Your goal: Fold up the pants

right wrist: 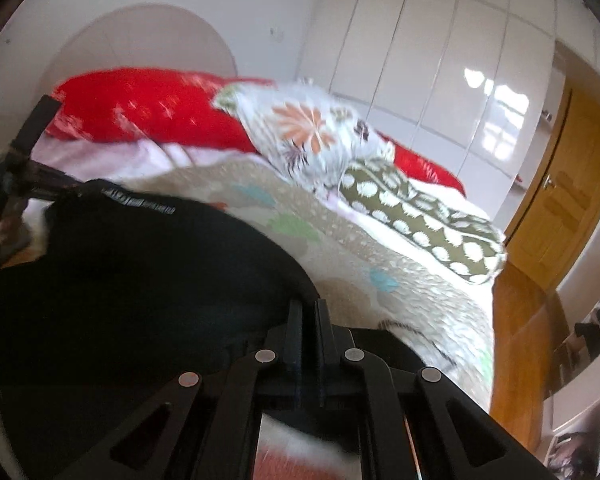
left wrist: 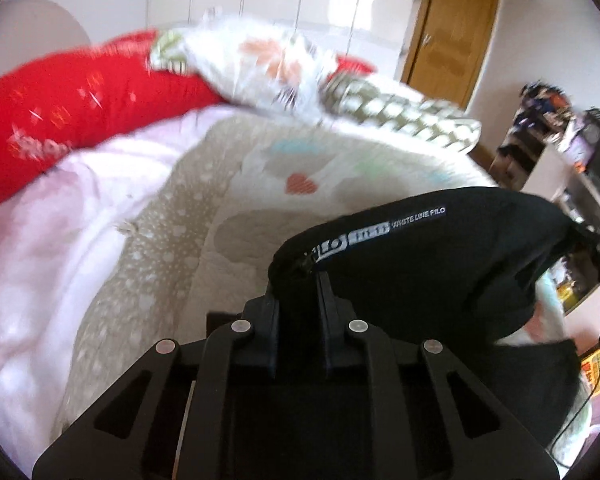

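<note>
1. We see the left gripper [left wrist: 298, 276] clamped narrow on the waistband edge of the black pants [left wrist: 440, 264], beside a white label.
2. We see the right gripper [right wrist: 309, 308] pinched shut on the opposite edge of the same pants [right wrist: 140, 280].
3. The pants hang stretched between both grippers, lifted above the bed's patterned quilt [left wrist: 228, 184].
4. Behind lie a red pillow [right wrist: 148, 108], a floral pillow [right wrist: 312, 128] and a green spotted pillow [right wrist: 420, 220].
5. A wooden door [right wrist: 560, 208] stands at the right.
</note>
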Demonstrator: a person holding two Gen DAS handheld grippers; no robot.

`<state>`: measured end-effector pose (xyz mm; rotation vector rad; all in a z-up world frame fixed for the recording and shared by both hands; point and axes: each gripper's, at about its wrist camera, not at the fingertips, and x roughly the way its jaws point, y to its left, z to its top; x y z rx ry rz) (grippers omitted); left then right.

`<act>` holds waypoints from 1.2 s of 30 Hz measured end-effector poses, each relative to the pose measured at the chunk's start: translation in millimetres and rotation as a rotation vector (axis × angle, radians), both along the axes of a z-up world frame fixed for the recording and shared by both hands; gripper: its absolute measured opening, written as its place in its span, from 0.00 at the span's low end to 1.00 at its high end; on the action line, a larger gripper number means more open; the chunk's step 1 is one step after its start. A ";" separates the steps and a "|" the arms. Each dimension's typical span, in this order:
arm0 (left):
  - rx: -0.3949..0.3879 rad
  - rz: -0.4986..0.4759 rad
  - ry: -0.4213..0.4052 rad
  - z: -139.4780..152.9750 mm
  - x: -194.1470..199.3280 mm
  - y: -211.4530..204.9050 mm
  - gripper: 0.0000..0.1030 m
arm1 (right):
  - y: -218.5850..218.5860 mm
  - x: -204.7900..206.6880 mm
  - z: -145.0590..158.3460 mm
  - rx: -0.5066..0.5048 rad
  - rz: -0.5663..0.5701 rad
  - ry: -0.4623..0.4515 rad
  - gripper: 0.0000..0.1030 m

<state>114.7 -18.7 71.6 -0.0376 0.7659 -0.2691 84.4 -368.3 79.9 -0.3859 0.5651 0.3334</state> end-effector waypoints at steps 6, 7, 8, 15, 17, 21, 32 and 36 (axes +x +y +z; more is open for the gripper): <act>-0.010 0.017 -0.025 -12.6 -96.4 10.7 0.14 | -9.7 -128.0 -4.0 0.014 0.039 0.012 0.05; 0.003 0.016 -0.010 -20.7 -107.2 10.9 0.14 | -8.3 -145.2 -12.2 0.007 0.046 0.028 0.05; 0.019 0.013 0.010 -31.8 -117.3 11.8 0.14 | -7.3 -160.8 -21.5 0.006 0.053 0.046 0.05; -0.041 0.078 0.129 -67.0 -154.5 34.1 0.14 | 6.3 -213.2 -104.5 -0.011 0.075 0.257 0.05; -0.059 0.102 0.128 -60.6 -160.8 43.0 0.16 | 4.3 -219.4 -105.2 -0.017 0.048 0.259 0.05; -0.055 0.130 0.076 -41.2 -173.8 51.1 0.47 | -22.2 -221.5 -83.2 0.129 0.000 0.274 0.21; -0.073 0.091 0.008 -27.6 -157.9 17.0 0.56 | -89.2 -133.8 -74.1 0.334 -0.366 0.239 0.45; -0.057 0.064 0.066 -50.1 -136.4 -8.4 0.56 | -92.9 -90.0 -101.2 0.347 -0.380 0.326 0.45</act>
